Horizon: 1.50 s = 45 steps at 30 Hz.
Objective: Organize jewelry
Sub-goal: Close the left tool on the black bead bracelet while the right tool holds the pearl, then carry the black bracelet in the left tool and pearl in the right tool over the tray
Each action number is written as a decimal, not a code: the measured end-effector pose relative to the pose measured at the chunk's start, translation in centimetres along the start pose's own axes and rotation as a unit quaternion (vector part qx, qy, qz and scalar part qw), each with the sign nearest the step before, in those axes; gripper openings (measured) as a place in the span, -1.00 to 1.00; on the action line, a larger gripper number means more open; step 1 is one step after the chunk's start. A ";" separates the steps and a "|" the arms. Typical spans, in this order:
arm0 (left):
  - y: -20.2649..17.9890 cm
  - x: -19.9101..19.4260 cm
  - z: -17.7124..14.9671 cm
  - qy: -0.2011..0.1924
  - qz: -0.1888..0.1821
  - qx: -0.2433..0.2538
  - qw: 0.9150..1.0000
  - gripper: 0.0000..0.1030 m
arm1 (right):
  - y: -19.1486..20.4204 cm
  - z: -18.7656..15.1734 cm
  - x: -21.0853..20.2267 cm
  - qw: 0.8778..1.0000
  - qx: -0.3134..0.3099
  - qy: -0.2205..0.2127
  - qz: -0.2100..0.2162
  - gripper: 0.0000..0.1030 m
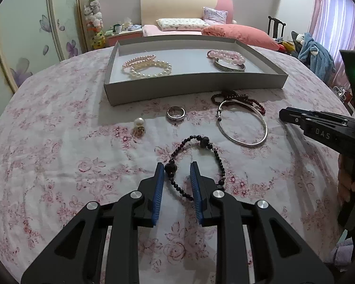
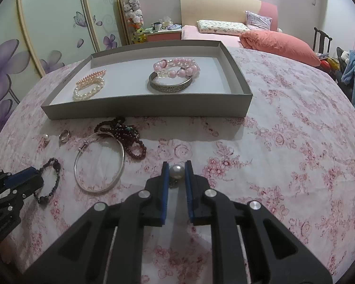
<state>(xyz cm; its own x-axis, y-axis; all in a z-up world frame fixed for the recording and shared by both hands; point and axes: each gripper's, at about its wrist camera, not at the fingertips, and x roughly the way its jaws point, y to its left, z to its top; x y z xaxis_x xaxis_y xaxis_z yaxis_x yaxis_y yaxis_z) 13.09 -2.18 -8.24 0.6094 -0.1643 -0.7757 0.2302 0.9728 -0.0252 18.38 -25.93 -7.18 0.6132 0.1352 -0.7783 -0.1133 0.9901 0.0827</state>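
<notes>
Left wrist view: the left gripper hovers low over the floral-clothed worktop, its jaws apart and straddling one side of a black bead bracelet without pinching it. Beyond lie a silver ring, a pearl earring, a thin silver bangle and dark red beads near the grey tray, which stands toward the far edge.

Right wrist view: the right gripper has its jaws narrowed around a grey pearl earring that touches both pads. Inside the tray, pearl bracelets sit at the left, a pink bead bracelet and an engraved bangle toward the right.
</notes>
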 end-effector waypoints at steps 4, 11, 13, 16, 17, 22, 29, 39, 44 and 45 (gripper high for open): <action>0.1 0.1 0.0 0.000 -0.001 -0.003 1.000 -0.54 | 0.0 0.0 0.0 1.000 -0.001 0.000 -0.001 -0.72; 0.4 0.1 0.1 0.001 0.002 -0.008 1.000 -0.76 | 0.1 0.0 0.0 1.000 -0.001 0.000 -0.001 -0.72; 0.5 0.1 0.1 0.001 0.000 -0.010 1.000 -0.76 | 0.1 -0.1 0.0 1.000 -0.001 0.000 -0.001 -0.72; 0.6 0.1 0.2 0.001 0.001 -0.010 1.000 -0.76 | 0.1 -0.1 0.0 1.000 -0.001 0.000 0.000 -0.73; 0.7 0.1 0.2 0.001 0.000 -0.012 1.000 -0.76 | 0.1 -0.1 0.0 1.000 0.000 0.000 0.000 -0.73; 1.9 -0.8 0.6 -0.016 -0.002 -0.031 0.999 -0.77 | 0.0 -0.1 -0.6 1.000 0.005 -0.015 0.009 -0.73; 3.0 -3.4 1.6 -0.072 -0.014 -0.055 0.996 -0.77 | 0.7 0.2 -3.0 0.998 0.001 -0.060 0.020 -0.73; 2.0 -5.5 2.1 -0.111 -0.024 -0.055 0.992 -0.77 | 3.1 0.7 -6.4 0.991 -0.027 -0.122 0.038 -0.73; 1.6 -6.4 2.3 -0.134 -0.013 -0.055 0.989 -0.77 | 4.2 0.8 -8.5 0.984 -0.039 -0.172 0.039 -0.73; 1.5 -6.7 2.3 -0.142 -0.008 -0.055 0.988 -0.77 | 4.3 0.8 -8.8 0.982 -0.041 -0.178 0.038 -0.73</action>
<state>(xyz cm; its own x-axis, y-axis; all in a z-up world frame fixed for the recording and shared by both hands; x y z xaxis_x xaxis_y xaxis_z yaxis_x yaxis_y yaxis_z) 11.13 0.00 -1.64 0.7979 -0.2039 -0.5672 0.1673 0.9790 -0.1167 13.09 -22.84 0.53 0.8337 0.2280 -0.5029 -0.2228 0.9722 0.0714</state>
